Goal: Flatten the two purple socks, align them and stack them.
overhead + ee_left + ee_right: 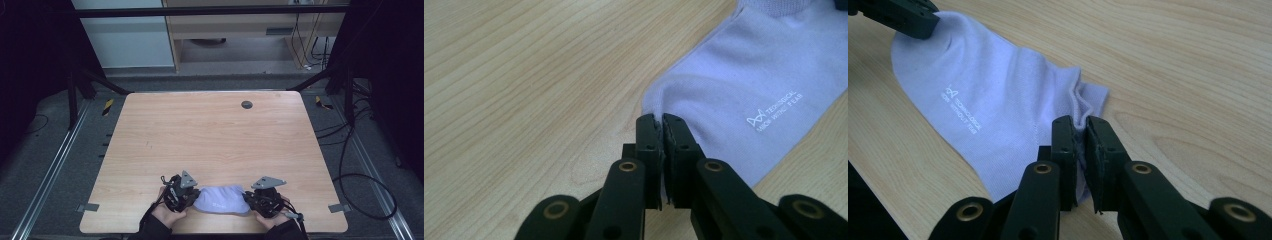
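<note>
Both grippers pinch my sock point(221, 199) flat on the table point(210, 135): left gripper point(662, 120) clamped tight on one end, right gripper point(1079, 124) gripping the other end, its jaws slightly parted.

A light wooden table point(215, 145) fills the middle of the high view. Near its far edge there is a small round grey cap point(246, 104). Grey metal clips point(88, 207) sit at its two near corners. The floor point(45, 165) around it is dark grey. Shiny metal rails point(47, 175) run along the floor at the left and right. Black cables point(367, 195) loop on the floor at the lower right. At the top stands a pale wooden cabinet point(240, 30), with a white panel point(122, 35) beside it. The left and right edges are very dark.
</note>
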`<state>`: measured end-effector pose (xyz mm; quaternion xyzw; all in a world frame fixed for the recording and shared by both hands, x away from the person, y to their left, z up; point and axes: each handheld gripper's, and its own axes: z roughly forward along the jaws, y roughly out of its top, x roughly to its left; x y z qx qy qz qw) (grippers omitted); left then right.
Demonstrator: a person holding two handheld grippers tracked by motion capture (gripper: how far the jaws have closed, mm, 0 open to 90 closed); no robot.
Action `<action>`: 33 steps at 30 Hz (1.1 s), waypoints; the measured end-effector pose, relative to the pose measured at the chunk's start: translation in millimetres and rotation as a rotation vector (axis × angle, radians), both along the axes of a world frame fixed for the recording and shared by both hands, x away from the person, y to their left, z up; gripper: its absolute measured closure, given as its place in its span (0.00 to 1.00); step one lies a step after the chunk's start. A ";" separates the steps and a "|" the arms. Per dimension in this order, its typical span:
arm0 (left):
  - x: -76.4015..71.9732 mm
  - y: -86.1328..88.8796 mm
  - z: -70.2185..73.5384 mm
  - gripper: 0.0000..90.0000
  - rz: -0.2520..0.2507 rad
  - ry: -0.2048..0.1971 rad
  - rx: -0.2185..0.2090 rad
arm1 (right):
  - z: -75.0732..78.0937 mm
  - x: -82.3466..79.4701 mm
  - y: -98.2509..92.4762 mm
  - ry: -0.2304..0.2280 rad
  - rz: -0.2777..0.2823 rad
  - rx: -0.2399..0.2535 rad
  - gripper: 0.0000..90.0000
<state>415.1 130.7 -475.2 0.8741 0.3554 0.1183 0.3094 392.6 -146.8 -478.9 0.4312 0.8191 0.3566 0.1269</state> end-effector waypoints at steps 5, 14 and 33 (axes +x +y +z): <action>-0.2 1.2 -2.9 0.92 -0.002 0.007 0.001 | -4.9 0.8 -0.6 0.010 0.000 -0.024 0.90; -7.6 7.5 17.1 0.71 0.002 -0.093 -0.095 | 11.7 -2.5 -6.5 -0.064 0.003 0.066 0.87; -6.1 -12.9 -10.1 0.92 -0.060 -0.019 -0.001 | -15.1 3.5 -0.3 0.032 0.065 0.004 1.00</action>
